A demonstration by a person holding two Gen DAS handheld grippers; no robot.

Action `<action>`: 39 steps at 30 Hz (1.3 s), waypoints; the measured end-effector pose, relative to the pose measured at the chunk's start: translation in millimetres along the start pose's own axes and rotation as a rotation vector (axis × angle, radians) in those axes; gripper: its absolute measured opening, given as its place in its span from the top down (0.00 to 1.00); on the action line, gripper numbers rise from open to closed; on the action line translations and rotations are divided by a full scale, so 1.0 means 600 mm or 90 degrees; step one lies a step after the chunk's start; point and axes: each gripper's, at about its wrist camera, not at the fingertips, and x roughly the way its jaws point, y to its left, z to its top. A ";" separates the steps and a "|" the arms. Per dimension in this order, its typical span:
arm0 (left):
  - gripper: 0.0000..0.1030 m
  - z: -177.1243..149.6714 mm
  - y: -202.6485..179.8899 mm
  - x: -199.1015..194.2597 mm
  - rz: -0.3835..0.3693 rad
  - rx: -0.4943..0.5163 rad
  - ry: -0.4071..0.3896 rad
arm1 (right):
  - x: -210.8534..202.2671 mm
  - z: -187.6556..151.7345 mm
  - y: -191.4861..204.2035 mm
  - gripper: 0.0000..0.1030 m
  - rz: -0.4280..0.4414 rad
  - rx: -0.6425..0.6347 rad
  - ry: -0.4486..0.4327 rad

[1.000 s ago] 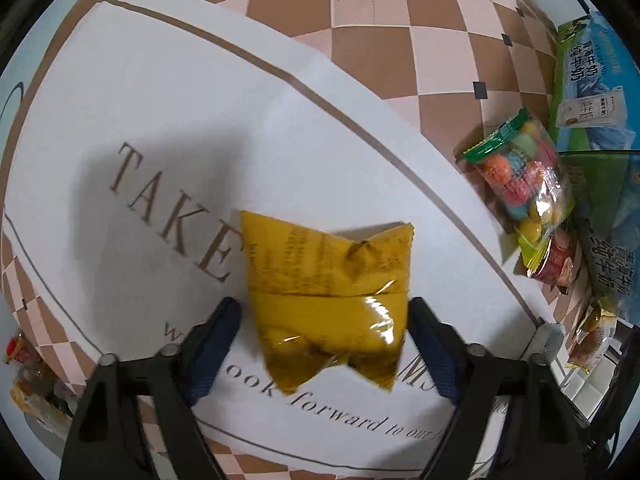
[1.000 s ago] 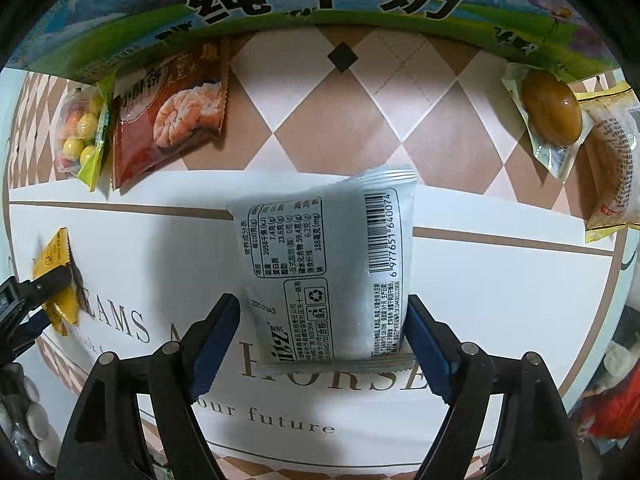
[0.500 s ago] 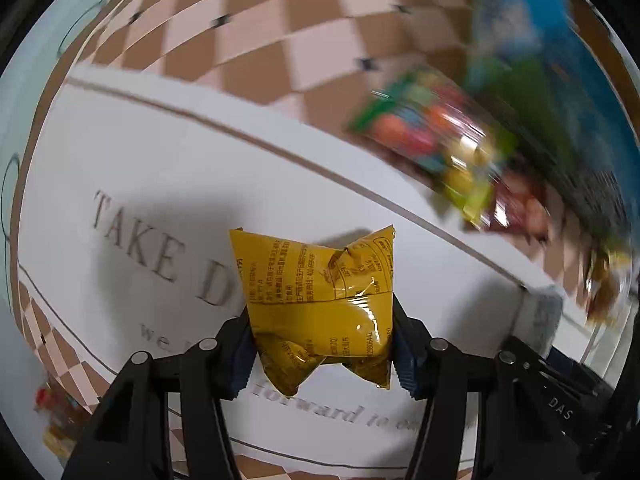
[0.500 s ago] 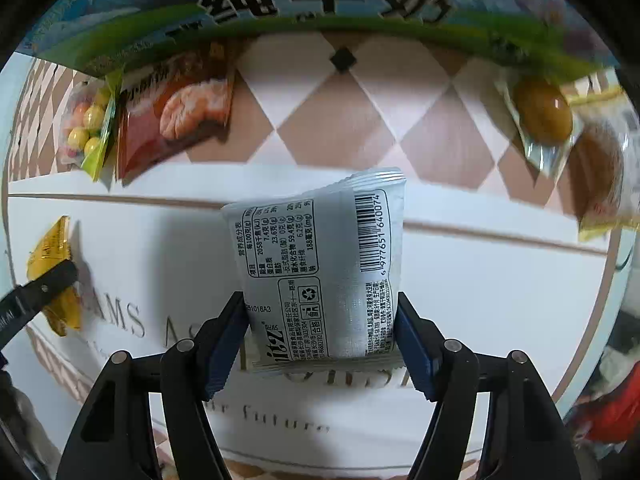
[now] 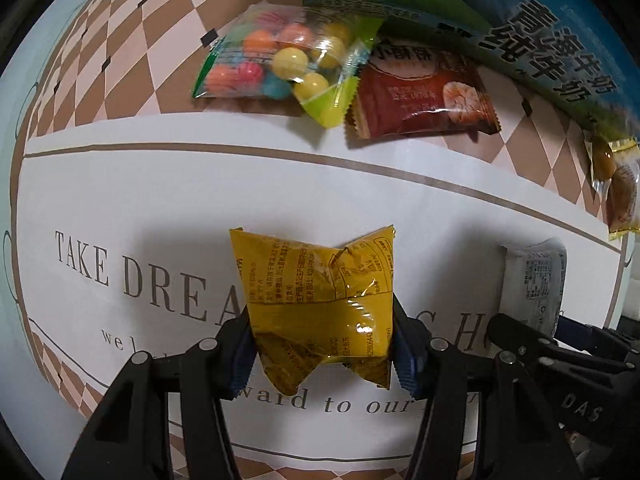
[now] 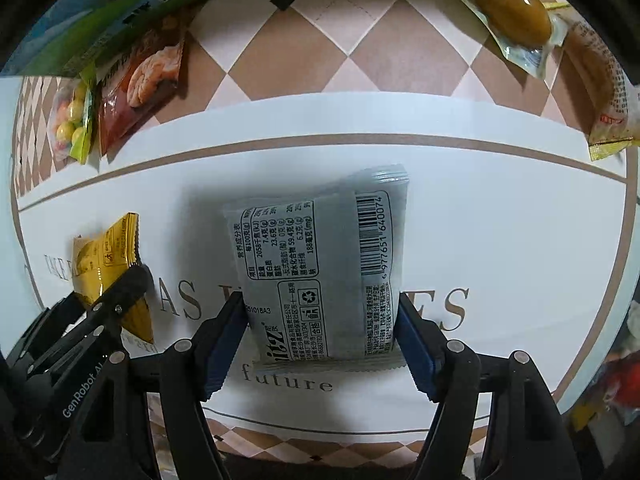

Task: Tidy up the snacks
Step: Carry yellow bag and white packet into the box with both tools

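Observation:
A yellow snack packet (image 5: pixel 316 280) hangs over the white lettered tablecloth (image 5: pixel 120 200), pinched at its lower half by my left gripper (image 5: pixel 322 344), which is shut on it. A grey packet with a barcode (image 6: pixel 320 256) sits between the blue pads of my right gripper (image 6: pixel 320 320). Those pads touch both of its sides while the jaws are opening slightly. The two grippers are side by side: the right wrist view shows the yellow packet (image 6: pixel 104 256) at its left, and the left wrist view shows the grey packet (image 5: pixel 534 280) at its right.
Along the checkered strip lie a bag of coloured candy balls (image 5: pixel 280 60), a red snack packet (image 5: pixel 420 100), a braised egg pack (image 6: pixel 512 16) and a tan packet (image 6: pixel 600 92). A blue-green milk box (image 5: pixel 520 32) stands behind them.
Both grippers went from open beside their packets to closed on them. The left one, with the yellow packet, then swung and rolled toward the candy bag and red packet. The right barely shifted.

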 end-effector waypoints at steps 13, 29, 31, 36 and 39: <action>0.47 0.050 -0.055 -0.169 -0.073 0.032 -0.078 | -0.109 -0.037 0.006 0.29 0.057 -0.027 -0.087; 0.47 0.359 -0.041 -0.336 -0.127 0.076 -0.136 | -0.403 0.195 -0.010 0.29 0.093 -0.037 -0.237; 0.47 0.401 -0.043 -0.321 -0.112 0.081 -0.120 | -0.390 0.222 -0.012 0.29 0.089 -0.032 -0.223; 0.47 0.487 -0.046 -0.286 -0.091 0.084 -0.082 | -0.339 0.304 -0.012 0.29 0.077 -0.013 -0.175; 0.45 0.516 -0.052 -0.264 -0.079 0.099 -0.059 | -0.310 0.330 -0.009 0.29 0.074 -0.006 -0.137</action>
